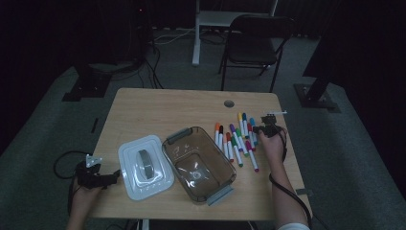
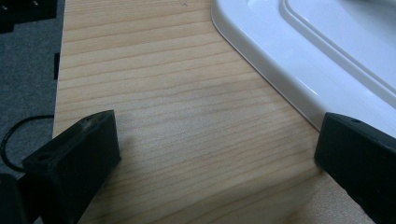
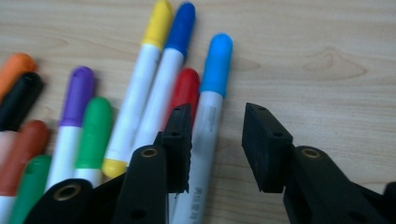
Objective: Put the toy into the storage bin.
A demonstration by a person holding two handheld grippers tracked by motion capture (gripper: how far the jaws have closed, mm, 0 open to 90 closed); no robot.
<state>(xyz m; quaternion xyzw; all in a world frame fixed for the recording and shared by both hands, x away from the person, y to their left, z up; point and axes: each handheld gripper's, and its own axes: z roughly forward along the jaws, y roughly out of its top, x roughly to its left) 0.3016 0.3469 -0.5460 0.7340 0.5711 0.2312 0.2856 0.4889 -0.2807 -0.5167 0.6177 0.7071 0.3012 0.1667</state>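
Your right gripper straddles the light-blue marker, jaws apart around it; your left gripper rests wide open beside the lid.

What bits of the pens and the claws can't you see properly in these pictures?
- Light-blue pen, right gripper view: its lower barrel runs off the bottom edge, partly behind the right claw; the print is too blurred to read.
- Red pen, same view: the barrel is hidden behind the claw.
- White lid, left gripper view: cut off by the top and right edges.
- Left claw, high view: too dark and small to judge.
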